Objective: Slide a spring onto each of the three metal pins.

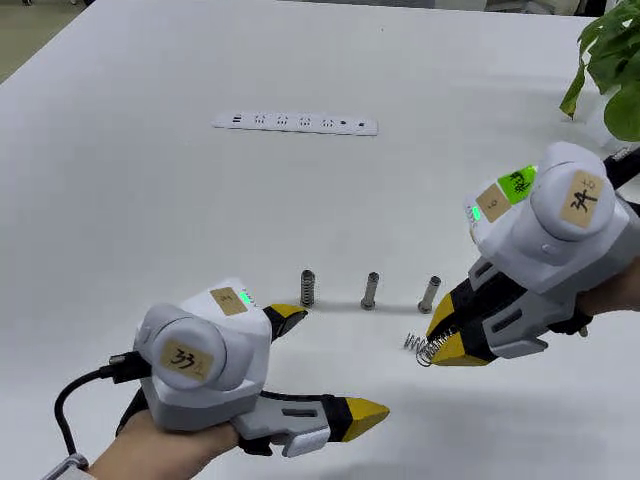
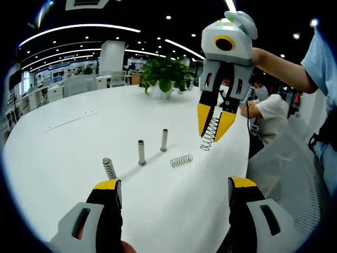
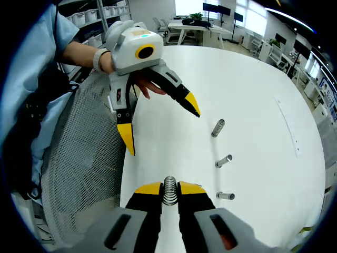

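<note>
Between right claw (image 3: 168, 186) tips — spring (image 3: 169, 194), gripped

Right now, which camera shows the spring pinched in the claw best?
The left gripper view: the spring shows nearly full length between the right claw's tips. The right gripper view shows it close but end-on; the head view shows coils poking out beside the tips.

Open-plan office. White surface (image 1: 150, 200) with curved edge; white power strip (image 1: 296, 123) lying flat toward far side, leafy potted plant (image 1: 610, 60) at far right corner. Overhead: dark ceiling (image 2: 158, 10), long curved light strips (image 2: 79, 27) plus round spots. Beyond: more white desks (image 3: 195, 29), shelving (image 3: 87, 16) with bins, bright windows (image 3: 253, 18). Grey mesh chair (image 3: 79, 174) just beside surface edge.
</note>
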A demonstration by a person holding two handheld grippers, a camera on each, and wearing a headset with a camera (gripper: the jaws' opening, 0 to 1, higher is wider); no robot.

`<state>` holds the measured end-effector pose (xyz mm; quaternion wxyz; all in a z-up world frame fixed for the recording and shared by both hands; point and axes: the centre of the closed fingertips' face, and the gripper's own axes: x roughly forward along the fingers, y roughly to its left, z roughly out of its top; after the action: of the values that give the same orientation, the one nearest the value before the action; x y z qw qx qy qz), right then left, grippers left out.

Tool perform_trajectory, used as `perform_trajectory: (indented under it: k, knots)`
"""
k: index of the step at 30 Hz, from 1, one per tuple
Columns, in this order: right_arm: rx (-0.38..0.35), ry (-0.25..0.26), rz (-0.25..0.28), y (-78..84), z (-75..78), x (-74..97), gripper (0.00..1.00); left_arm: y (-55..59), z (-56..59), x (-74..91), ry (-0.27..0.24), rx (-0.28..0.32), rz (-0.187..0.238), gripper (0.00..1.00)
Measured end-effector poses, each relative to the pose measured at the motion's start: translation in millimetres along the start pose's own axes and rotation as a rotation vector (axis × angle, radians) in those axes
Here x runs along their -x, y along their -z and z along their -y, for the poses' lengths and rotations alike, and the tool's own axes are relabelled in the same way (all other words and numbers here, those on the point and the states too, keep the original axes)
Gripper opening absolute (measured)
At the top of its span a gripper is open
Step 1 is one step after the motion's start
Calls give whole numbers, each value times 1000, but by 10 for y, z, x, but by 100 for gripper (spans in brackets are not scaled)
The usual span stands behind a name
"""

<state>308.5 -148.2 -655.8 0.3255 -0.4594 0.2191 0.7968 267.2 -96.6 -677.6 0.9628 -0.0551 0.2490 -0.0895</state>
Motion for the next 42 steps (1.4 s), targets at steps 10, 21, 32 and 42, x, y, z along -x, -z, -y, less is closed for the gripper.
perform_trajectory:
  k: [10,21,32,42]
  knots:
    - [49,21,-44,-39,245,42,12,95,-155,35,-46,29,-1,100]
    - [98,42,-103,-77,505,54,12,147,-264,89,-82,48,-1,100]
    - [164,61,-176,-122,768,1,12,242,-395,140,-135,95,2,100]
    - [206,66,-225,-165,925,-17,12,233,-470,164,-166,95,10,100]
